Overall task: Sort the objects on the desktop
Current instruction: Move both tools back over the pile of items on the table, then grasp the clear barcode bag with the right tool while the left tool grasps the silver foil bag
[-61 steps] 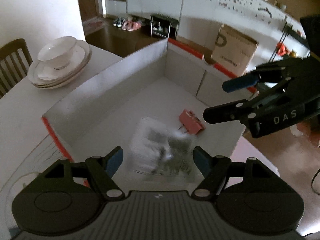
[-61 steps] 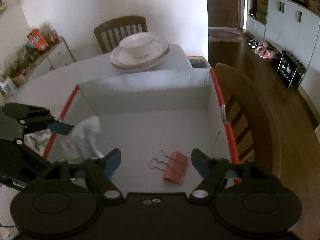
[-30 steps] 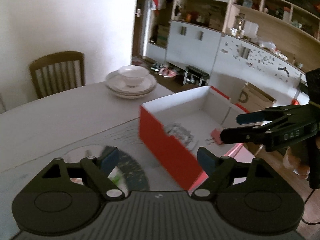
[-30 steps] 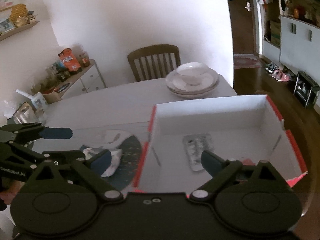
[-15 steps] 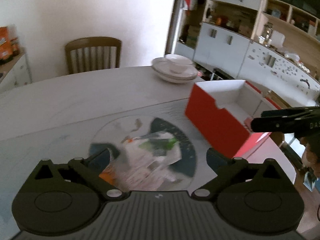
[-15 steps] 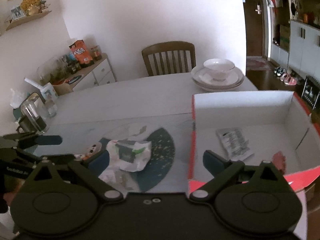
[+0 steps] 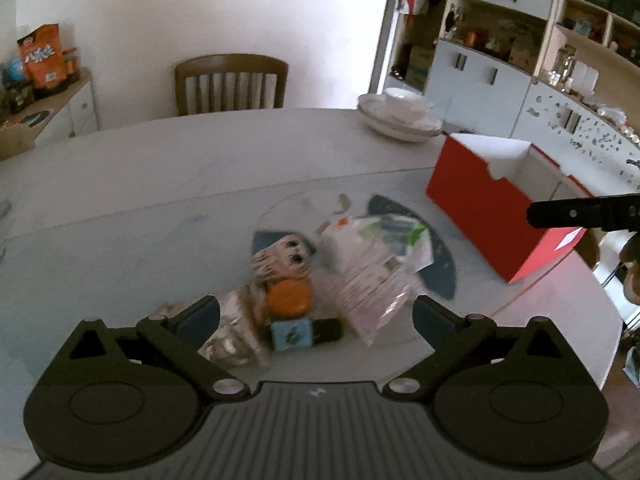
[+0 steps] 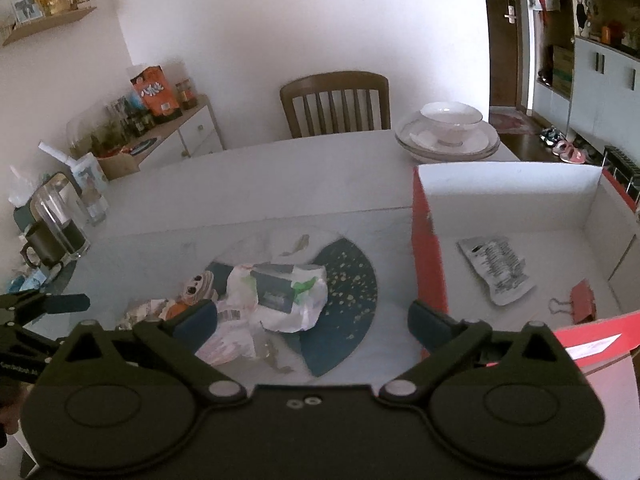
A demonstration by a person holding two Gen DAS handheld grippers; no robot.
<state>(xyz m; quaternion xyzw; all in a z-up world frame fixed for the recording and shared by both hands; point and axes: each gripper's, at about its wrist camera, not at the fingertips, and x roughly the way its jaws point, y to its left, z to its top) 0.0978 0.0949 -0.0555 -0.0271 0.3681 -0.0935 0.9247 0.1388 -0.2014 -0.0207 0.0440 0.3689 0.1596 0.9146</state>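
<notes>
A red box point(image 8: 428, 248) with a white inside stands at the table's right; it holds a silver foil packet point(image 8: 496, 266) and a red binder clip point(image 8: 582, 302). It also shows in the left wrist view point(image 7: 486, 210). A pile lies on a round mat point(image 8: 344, 292): a white plastic bag point(image 8: 280, 292), a clear printed packet point(image 7: 372, 292), a small owl-like toy point(image 7: 282, 260), an orange lid point(image 7: 289, 297) and a blue cube point(image 7: 291, 333). My left gripper point(image 7: 316, 314) is open and empty above the pile. My right gripper point(image 8: 312, 320) is open and empty, between pile and box.
Stacked white plates with a bowl point(image 8: 448, 130) stand at the table's far edge by a wooden chair point(image 8: 336, 102). A glass jug and dark mug point(image 8: 52, 232) stand at the left edge. A sideboard with snacks point(image 8: 160, 120) lines the wall.
The foil packet dropped from my left gripper into the box. Both grippers then pulled back out of the box and swung left toward the pile on the mat.
</notes>
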